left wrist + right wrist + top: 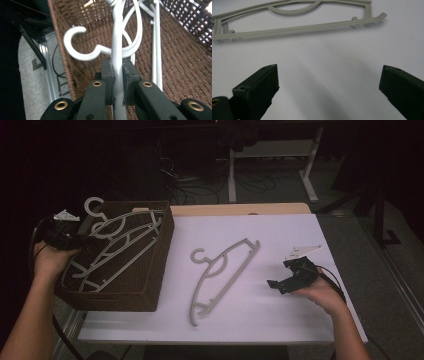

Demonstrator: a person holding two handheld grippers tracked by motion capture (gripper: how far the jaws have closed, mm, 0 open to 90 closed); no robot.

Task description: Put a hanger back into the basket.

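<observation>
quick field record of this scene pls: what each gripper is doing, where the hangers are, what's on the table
left gripper: shut on the bar of a white hanger, over the basket
right gripper: open, nothing between the jaws, just above the table
basket: brown wicker, at the table's left edge, holds white hangers
loose hanger: grey, lies flat mid-table, hook toward the basket
table: white top
likely next: left lets go in the basket, right goes for the loose hanger

text: none legible | labels: none | numbers: none
</observation>
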